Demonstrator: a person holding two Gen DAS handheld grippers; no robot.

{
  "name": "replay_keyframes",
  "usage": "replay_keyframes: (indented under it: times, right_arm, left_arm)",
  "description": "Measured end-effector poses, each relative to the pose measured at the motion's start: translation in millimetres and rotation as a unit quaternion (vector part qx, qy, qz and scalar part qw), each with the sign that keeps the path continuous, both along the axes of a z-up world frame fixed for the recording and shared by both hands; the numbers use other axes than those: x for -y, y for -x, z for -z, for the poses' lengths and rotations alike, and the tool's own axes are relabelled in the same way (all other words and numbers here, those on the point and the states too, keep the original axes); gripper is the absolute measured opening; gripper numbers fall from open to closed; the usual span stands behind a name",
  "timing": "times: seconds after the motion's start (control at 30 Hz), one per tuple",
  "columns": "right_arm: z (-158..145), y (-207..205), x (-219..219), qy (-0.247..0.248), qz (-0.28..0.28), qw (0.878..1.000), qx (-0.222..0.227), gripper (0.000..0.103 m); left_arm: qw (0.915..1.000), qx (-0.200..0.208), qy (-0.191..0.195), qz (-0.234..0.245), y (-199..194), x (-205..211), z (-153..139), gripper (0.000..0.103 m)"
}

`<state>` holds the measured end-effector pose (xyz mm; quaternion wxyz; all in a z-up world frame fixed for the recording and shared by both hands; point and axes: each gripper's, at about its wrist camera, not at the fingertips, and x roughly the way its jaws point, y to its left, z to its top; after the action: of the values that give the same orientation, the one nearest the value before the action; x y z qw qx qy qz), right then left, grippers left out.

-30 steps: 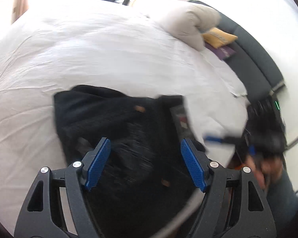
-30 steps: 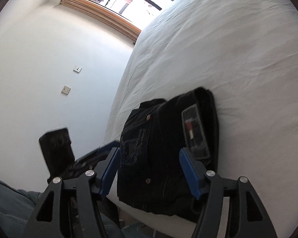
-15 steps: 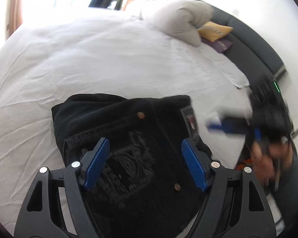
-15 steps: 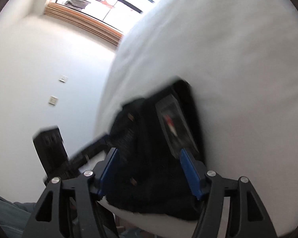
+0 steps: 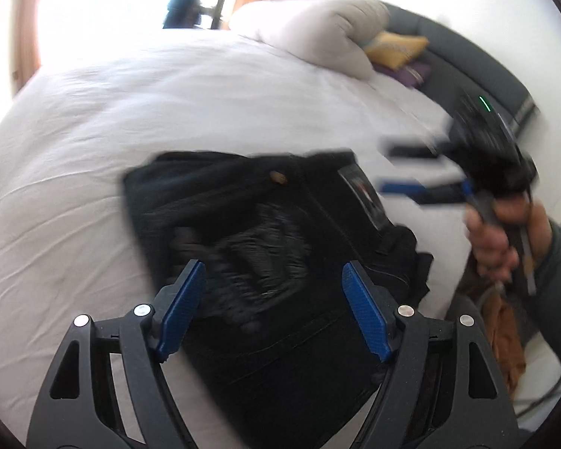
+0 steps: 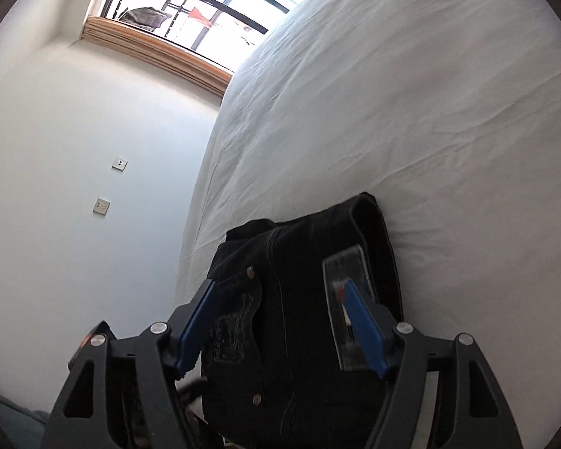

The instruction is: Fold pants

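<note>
Black pants [image 5: 265, 239] lie folded into a compact stack at the near edge of the white bed [image 5: 168, 93]; they also show in the right wrist view [image 6: 299, 299], with a pocket, rivets and a rectangular label on top. My left gripper [image 5: 273, 310] is open and empty, its blue pads hovering over the stack. My right gripper [image 6: 280, 325] is open and empty, just above the stack's near end; it also shows, blurred, at the right of the left wrist view [image 5: 411, 172].
A rolled white duvet [image 5: 318, 37], a yellow cushion [image 5: 396, 50] and a dark headboard [image 5: 478, 71] lie at the bed's far end. A white wall [image 6: 74, 149] with sockets and a window [image 6: 205, 7] stand beside the bed. Brown cloth [image 5: 505, 336] hangs by the bed edge.
Both grippers stay open and empty and shift slightly over the folded pants. The right gripper has moved up and away at the right of the left wrist view.
</note>
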<state>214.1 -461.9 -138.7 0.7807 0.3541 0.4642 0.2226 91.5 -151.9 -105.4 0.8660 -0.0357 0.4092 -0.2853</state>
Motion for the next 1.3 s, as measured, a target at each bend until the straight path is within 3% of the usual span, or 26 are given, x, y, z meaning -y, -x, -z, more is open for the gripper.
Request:
replay_keyframes:
  times: [0.07, 0.2, 0.37, 0.47, 0.57, 0.67, 0.8, 0.87, 1.0, 1.13, 1.3]
  right_arm:
    - [-2, 21, 10, 0.034, 0.009, 0.999, -0.005, 0.076]
    - [15, 31, 26, 0.04, 0.025, 0.998, -0.037, 0.076]
    - [40, 9, 16, 0.056, -0.001, 0.996, -0.073, 0.076]
    - [47, -1, 8, 0.057, -0.013, 0.995, -0.077, 0.071]
    - [50, -7, 2, 0.06, -0.027, 0.994, -0.089, 0.048]
    - [46, -9, -7, 0.101, -0.038, 0.991, -0.083, 0.044]
    - [37, -3, -9, 0.138, -0.033, 0.987, -0.078, 0.033]
    - [26, 0, -21, 0.176, -0.041, 0.981, -0.065, 0.025]
    - [0, 4, -46, 0.242, -0.053, 0.968, -0.036, 0.021]
    - [-29, 8, -57, 0.256, -0.056, 0.965, 0.0, 0.019]
    - [-62, -8, -75, 0.253, -0.064, 0.964, 0.048, 0.018]
  left_arm:
    - [0.999, -0.006, 0.017, -0.04, -6, -22, -2, 0.075]
    - [0.9917, -0.09, 0.031, -0.086, -32, -49, 21, 0.076]
    - [0.9811, -0.177, 0.035, -0.071, -58, -35, 47, 0.076]
    - [0.9787, -0.196, 0.035, -0.051, -65, -23, 54, 0.076]
    - [0.9793, -0.198, 0.023, -0.035, -69, -11, 57, 0.076]
    - [0.9779, -0.205, 0.026, -0.034, -74, -5, 62, 0.073]
    - [0.9796, -0.198, 0.027, -0.023, -75, -1, 56, 0.041]
    - [0.9812, -0.19, 0.025, -0.02, -73, 0, 48, 0.032]
    - [0.9806, -0.189, 0.043, -0.027, -74, -7, 35, 0.023]
    - [0.9844, -0.163, 0.06, -0.028, -77, -22, 3, 0.022]
    - [0.993, -0.1, 0.046, -0.044, -97, -52, -45, 0.022]
